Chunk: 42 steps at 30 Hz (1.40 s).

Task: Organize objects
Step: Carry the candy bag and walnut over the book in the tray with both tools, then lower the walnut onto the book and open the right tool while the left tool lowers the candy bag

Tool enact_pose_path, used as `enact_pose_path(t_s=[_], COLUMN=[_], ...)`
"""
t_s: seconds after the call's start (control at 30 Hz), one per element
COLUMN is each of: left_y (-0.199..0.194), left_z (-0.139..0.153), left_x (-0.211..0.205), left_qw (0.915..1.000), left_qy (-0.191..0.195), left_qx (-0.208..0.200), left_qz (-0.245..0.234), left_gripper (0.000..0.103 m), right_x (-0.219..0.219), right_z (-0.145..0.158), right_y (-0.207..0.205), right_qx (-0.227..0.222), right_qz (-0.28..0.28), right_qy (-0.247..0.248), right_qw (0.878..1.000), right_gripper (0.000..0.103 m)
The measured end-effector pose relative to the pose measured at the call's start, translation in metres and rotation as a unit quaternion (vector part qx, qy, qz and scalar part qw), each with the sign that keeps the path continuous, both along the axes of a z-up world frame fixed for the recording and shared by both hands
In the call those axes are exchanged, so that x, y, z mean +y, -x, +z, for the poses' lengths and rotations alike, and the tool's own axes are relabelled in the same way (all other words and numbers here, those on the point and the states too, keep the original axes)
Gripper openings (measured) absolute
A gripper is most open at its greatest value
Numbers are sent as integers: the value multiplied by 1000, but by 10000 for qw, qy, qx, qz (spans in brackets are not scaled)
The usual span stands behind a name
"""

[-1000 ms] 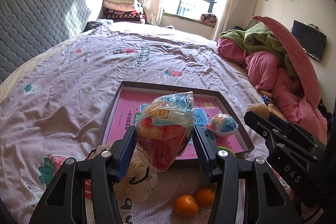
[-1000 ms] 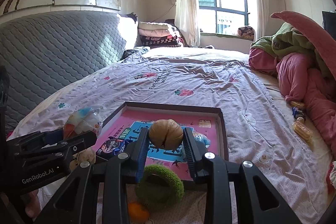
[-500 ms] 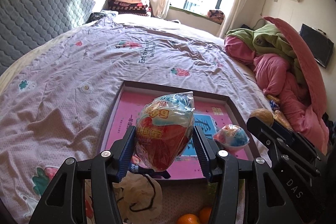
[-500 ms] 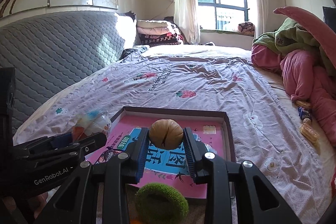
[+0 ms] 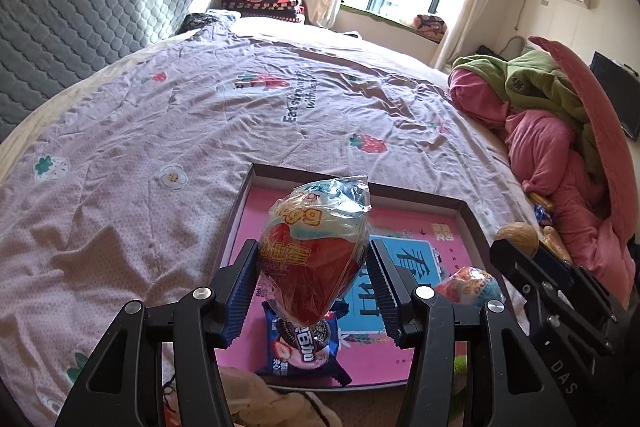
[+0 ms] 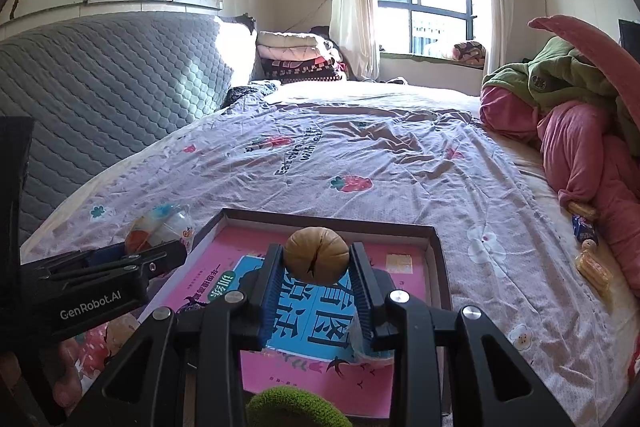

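My left gripper point(image 5: 312, 263) is shut on a red and blue snack bag point(image 5: 314, 247) and holds it above the near left part of a shallow box tray point(image 5: 356, 187) with a pink floor. My right gripper point(image 6: 316, 261) is shut on a brown walnut point(image 6: 316, 255) and holds it above the same tray point(image 6: 328, 221). A blue cookie packet point(image 5: 302, 347) and a second small snack bag point(image 5: 468, 285) lie in the tray. The right gripper and its walnut point(image 5: 516, 235) show at the right of the left wrist view.
The tray lies on a lilac bed sheet point(image 5: 200, 131). A green ring point(image 6: 296, 407) sits in front of the tray. A plastic bag point(image 5: 264, 403) lies near the left gripper. Pink and green bedding point(image 6: 580, 115) is piled at right, with snacks point(image 6: 592, 267) beside it. A grey headboard point(image 6: 100, 79) stands left.
Both grippers have moved forward over the tray with their objects still held. The oranges have dropped out of the left wrist view; the cookie packet now shows under the snack bag.
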<state>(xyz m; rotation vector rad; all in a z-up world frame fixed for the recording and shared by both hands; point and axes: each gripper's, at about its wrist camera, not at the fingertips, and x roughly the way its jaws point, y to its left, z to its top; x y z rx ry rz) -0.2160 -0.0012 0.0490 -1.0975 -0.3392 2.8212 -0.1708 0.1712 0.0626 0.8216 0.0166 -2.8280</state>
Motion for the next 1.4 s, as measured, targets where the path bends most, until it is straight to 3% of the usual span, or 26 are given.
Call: enact_pose_path(t_s=[0.7, 1.13, 1.4], left_y=[7, 3, 1], left_z=[-35, -49, -51], left_x=[47, 73, 77], left_qw=[9962, 9897, 9882], left_qy=[344, 666, 647], left_qx=[-446, -671, -747], left_qz=[-669, -1073, -1172], left_gripper=[56, 56, 56], right_x=[5, 11, 14], right_z=[-62, -77, -79], right_y=[18, 15, 15], right_qx=[-967, -1455, -1677], right_qz=[137, 290, 258], right_qy=[-375, -497, -488], right_qw=[9945, 9877, 9843], right_gripper=[33, 33, 33])
